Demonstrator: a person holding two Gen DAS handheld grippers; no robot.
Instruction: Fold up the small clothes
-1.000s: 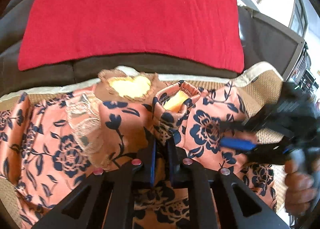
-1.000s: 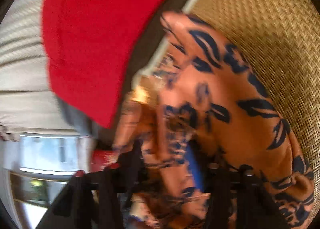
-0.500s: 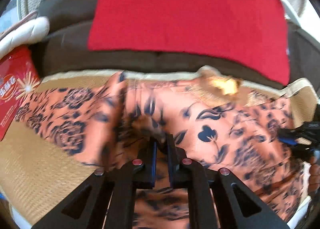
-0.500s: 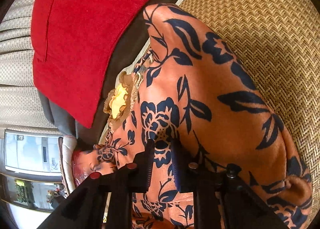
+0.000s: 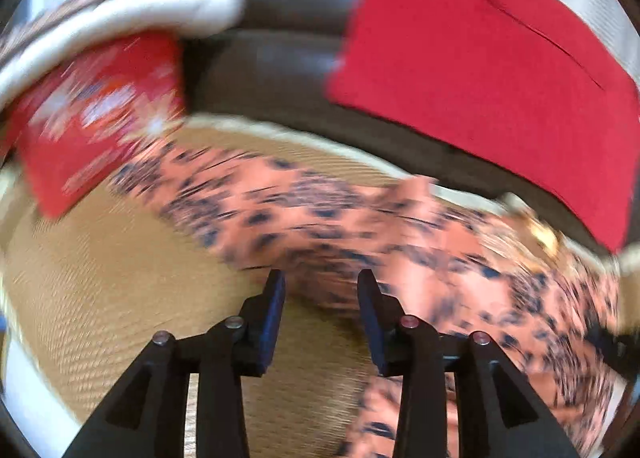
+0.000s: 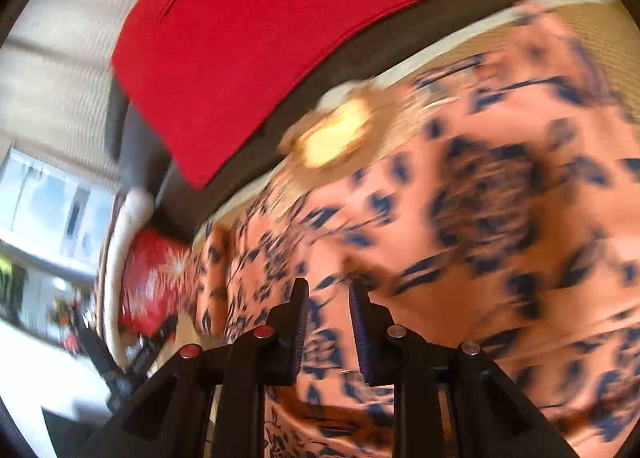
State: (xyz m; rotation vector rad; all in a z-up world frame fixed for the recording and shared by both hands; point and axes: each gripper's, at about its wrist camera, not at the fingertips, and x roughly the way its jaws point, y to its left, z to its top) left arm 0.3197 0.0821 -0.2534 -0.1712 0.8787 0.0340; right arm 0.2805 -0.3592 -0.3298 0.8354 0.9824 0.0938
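My left tongs (image 5: 320, 290) stand apart with nothing between the pads; their jaws have just been opening, and the woven mat (image 5: 120, 278) shows in the gap. The floral garment (image 5: 360, 226) lies just ahead of them, running from their far left across to their right, and another part of it lies below their right jaw. My right tongs (image 6: 328, 298) are narrowly parted, their jaws having just opened a little; the garment (image 6: 480, 238) lies beneath and ahead, but blur prevents me saying whether the pads touch it. I see no cloth pinched. A yellow frilled patch (image 6: 336, 134) sits ahead of the right tongs, near the mat's far edge.

Assessment: the garment is spread long across the mat, released by the left tongs. No finished, compact fold is visible. I judge the task to be at an early or middle stage, with further folds outstanding. The red cloth (image 5: 500, 70) beyond appears untouched.
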